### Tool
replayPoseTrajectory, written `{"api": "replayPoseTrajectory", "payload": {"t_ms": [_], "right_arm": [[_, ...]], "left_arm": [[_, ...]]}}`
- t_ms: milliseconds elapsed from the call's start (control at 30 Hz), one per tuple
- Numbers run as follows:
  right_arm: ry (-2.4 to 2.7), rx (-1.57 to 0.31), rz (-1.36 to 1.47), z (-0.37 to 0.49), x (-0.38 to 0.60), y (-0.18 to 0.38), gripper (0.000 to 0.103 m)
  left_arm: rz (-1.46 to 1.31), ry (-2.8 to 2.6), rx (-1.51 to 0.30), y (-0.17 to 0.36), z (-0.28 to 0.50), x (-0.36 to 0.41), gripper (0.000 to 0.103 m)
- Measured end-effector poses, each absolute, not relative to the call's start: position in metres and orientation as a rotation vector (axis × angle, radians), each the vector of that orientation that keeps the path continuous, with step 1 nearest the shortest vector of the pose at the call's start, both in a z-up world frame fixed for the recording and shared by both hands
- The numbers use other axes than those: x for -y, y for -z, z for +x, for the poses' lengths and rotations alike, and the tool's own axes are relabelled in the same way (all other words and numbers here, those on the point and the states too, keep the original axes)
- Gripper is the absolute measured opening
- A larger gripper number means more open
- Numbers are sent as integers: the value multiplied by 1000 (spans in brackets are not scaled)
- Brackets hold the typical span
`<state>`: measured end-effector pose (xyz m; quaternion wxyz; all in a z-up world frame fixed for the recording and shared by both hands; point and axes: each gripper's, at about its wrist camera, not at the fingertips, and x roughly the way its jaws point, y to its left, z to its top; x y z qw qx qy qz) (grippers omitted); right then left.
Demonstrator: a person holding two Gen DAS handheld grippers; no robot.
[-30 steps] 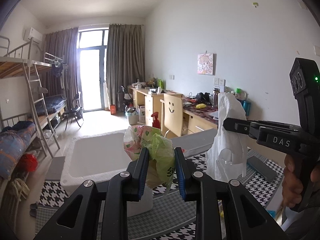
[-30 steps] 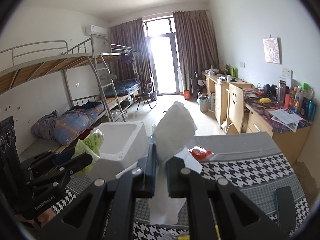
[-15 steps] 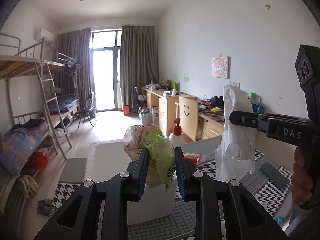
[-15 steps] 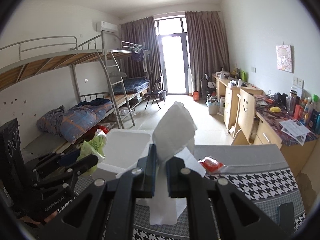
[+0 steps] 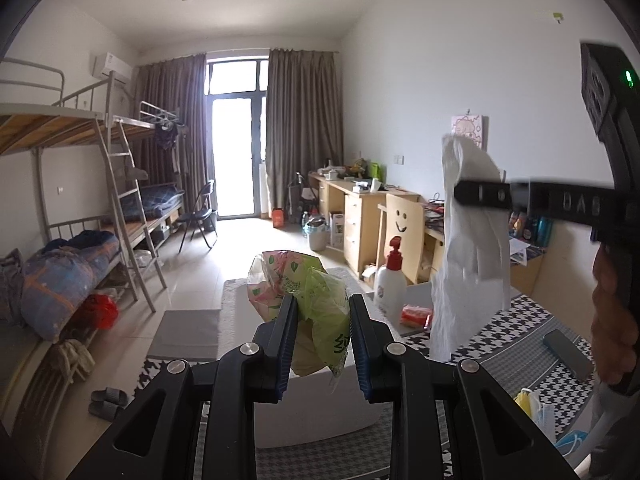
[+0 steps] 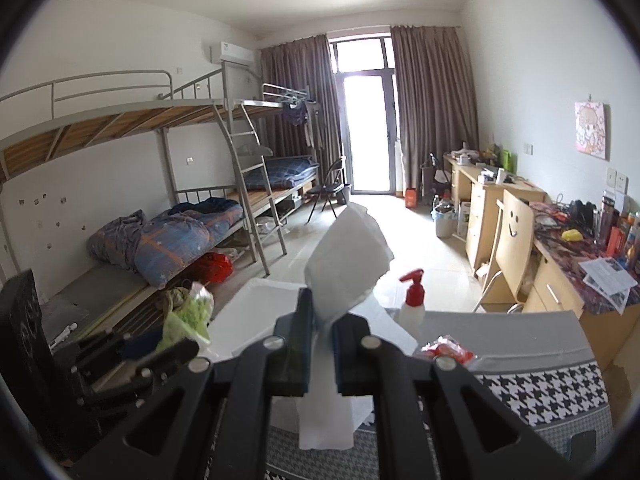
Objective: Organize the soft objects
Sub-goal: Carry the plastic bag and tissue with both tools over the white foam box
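Left wrist view: left tool (image 5: 322,322) clamped on a crumpled green plastic bag (image 5: 316,296) with a pink floral print, jaws part-closed with the bag bunched between the blue-edged pads, most of it sticking up above the fingertips and a tail hanging below. Directly under and ahead of this tool sits a white foam box (image 5: 320,412) on the bench (image 5: 508,344), which wears a black-and-white houndstooth cover. Right of the tool: a white pump bottle (image 5: 390,284) with red top, a small red packet (image 5: 416,314) just beside it, and further right a dark phone (image 5: 568,354) lying flat. The right tool (image 5: 464,194) shows side-on at upper right, a hand (image 5: 612,320) on its grip, a white tissue (image 5: 470,256) draped from it and hanging free above the bench. Right wrist view: right tool (image 6: 324,320) nearly fully closed, pinching the white tissue (image 6: 344,268); one end stands up above the fingertips, the rest trails down below the jaws. Left tool (image 6: 160,350) lies low to the left with the green bag (image 6: 188,316) in it. Foam box (image 6: 256,312) just beyond the fingertips, pump bottle (image 6: 412,300) to the right of them, red packet (image 6: 450,350) nearer right.
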<state>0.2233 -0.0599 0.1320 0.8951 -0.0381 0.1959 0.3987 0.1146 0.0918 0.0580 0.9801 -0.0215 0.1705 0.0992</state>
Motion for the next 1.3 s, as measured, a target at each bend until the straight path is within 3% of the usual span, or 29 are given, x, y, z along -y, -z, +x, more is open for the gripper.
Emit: {"api": "replayPoseTrajectory", "payload": {"t_ms": [833,1300], "right_arm": [[-1051,-372,-132,227,-9,-155,11],[-969,-523,-184,270,-25,-112,12]], "left_arm": [[-90,-312,-330,-54,97,-118,28],[-97,-315,-334,-50,95,-122,28]]}}
